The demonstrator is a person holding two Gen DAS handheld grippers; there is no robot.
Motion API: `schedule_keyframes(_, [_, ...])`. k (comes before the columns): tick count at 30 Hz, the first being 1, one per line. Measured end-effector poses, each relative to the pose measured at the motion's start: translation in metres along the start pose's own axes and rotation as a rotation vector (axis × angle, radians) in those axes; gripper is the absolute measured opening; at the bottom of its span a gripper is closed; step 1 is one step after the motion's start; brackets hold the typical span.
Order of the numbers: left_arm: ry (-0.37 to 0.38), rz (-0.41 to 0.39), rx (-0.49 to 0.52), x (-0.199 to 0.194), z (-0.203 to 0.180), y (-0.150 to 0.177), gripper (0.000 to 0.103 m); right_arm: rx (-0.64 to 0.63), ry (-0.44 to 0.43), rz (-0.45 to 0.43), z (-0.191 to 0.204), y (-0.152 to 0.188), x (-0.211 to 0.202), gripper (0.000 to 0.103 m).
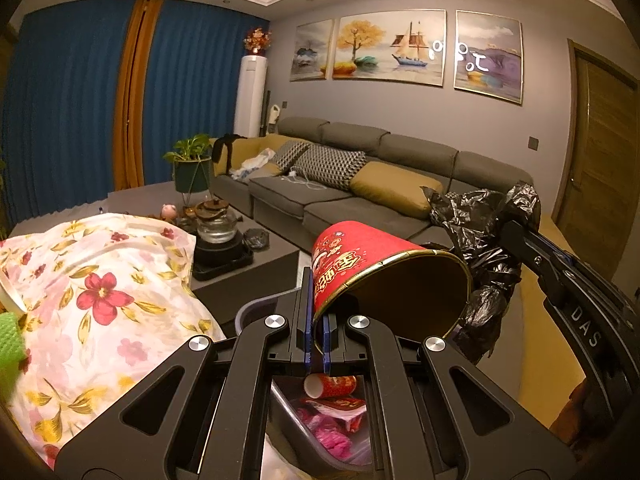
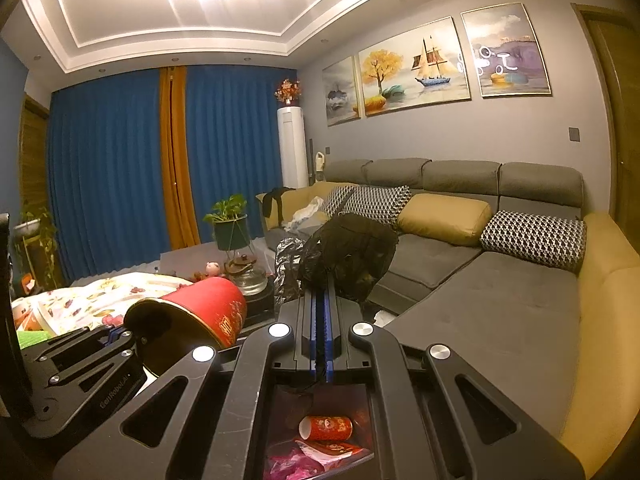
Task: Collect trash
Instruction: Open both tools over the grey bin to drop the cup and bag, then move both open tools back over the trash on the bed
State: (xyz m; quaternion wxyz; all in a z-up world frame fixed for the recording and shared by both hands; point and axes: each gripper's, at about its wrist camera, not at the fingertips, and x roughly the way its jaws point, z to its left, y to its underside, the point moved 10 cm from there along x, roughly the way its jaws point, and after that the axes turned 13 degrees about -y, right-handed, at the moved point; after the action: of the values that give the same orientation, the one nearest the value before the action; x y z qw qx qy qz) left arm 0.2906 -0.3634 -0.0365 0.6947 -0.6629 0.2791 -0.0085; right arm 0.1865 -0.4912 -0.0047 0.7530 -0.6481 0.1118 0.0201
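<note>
Red paper cup [image 1: 372, 276] with a gold rim, held tipped on its side: its long axis runs roughly level, base toward my left and away from me, open mouth toward my right and slightly down, in the direction of the black bag. In the right wrist view the same cup [image 2: 200, 312] shows its dark mouth turned toward that camera.

My left gripper [image 1: 318, 320] is clenched on the cup's rim, one blue-padded finger outside the wall and the other inside the mouth, so the cup juts up and rightward off the fingertips. My right gripper [image 2: 320, 304] is pinched shut on a crumpled black trash bag [image 2: 348, 252]; the plastic bunches up above and past the fingertips, and from the left wrist view the bag [image 1: 476, 232] hangs just beside the cup's mouth (whether they touch, I cannot tell).

Below both grippers sits a grey trash bin [image 1: 256, 308]. Inside it lies a smaller red paper cup [image 2: 326, 428] on its side, white mouth to the left, above a red wrapper [image 2: 332, 450] and pink crumpled plastic [image 1: 328, 432].

Off to my left a floral cloth [image 1: 100, 288] covers the near end of the dark coffee table [image 1: 264, 268], with a glass teapot [image 1: 216, 220] on a black tray near the table's right edge.
</note>
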Motion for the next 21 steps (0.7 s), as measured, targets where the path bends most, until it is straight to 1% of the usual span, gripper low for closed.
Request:
schedule_keyframes(7, [0.013, 0.010, 0.005, 0.006, -0.009, 0.001, 0.003, 0.010, -0.010, 0.008, -0.003, 0.000, 0.003, 0.004])
schedule_keyframes(8, [0.016, 0.012, 0.005, 0.007, -0.010, 0.001, 0.003, 0.012, -0.012, 0.007, -0.004, -0.001, 0.003, 0.011])
schedule_keyframes(9, [0.011, 0.014, 0.006, 0.008, -0.011, 0.002, 0.004, 0.014, -0.011, 0.003, -0.004, -0.001, 0.003, 0.020])
schedule_keyframes(10, [0.009, 0.017, 0.006, 0.009, -0.010, 0.002, 0.005, 0.015, -0.009, -0.002, -0.005, -0.003, 0.002, 0.033])
schedule_keyframes(11, [0.011, 0.021, 0.006, 0.009, -0.011, 0.003, 0.008, 0.013, -0.003, -0.011, -0.005, -0.004, 0.000, 0.036])
schedule_keyframes(13, [0.013, 0.029, 0.003, 0.012, -0.009, 0.004, 0.012, 0.011, 0.003, -0.013, -0.007, -0.005, -0.001, 0.036])
schedule_keyframes(14, [0.010, 0.031, 0.003, 0.012, -0.008, 0.004, 0.016, 0.015, 0.003, -0.012, -0.008, -0.004, -0.001, 0.036])
schedule_keyframes(15, [0.006, 0.034, 0.002, 0.013, -0.008, 0.005, 0.022, 0.021, 0.002, -0.011, -0.009, -0.004, -0.001, 0.036])
schedule_keyframes(16, [0.004, 0.037, 0.000, 0.014, -0.007, 0.005, 0.025, 0.026, 0.004, -0.009, -0.010, -0.004, -0.001, 0.036])
schedule_keyframes(18, [-0.006, 0.038, -0.010, 0.014, -0.004, 0.006, 0.042, 0.030, 0.006, -0.007, -0.011, -0.003, -0.001, 0.036])
schedule_keyframes(20, [-0.008, 0.034, -0.020, 0.013, 0.000, 0.005, 0.052, 0.032, 0.008, -0.003, -0.011, -0.002, -0.002, 0.038])
schedule_keyframes(21, [-0.006, 0.034, -0.022, 0.012, 0.000, 0.005, 0.055, 0.034, 0.008, -0.001, -0.011, -0.001, -0.003, 0.038])
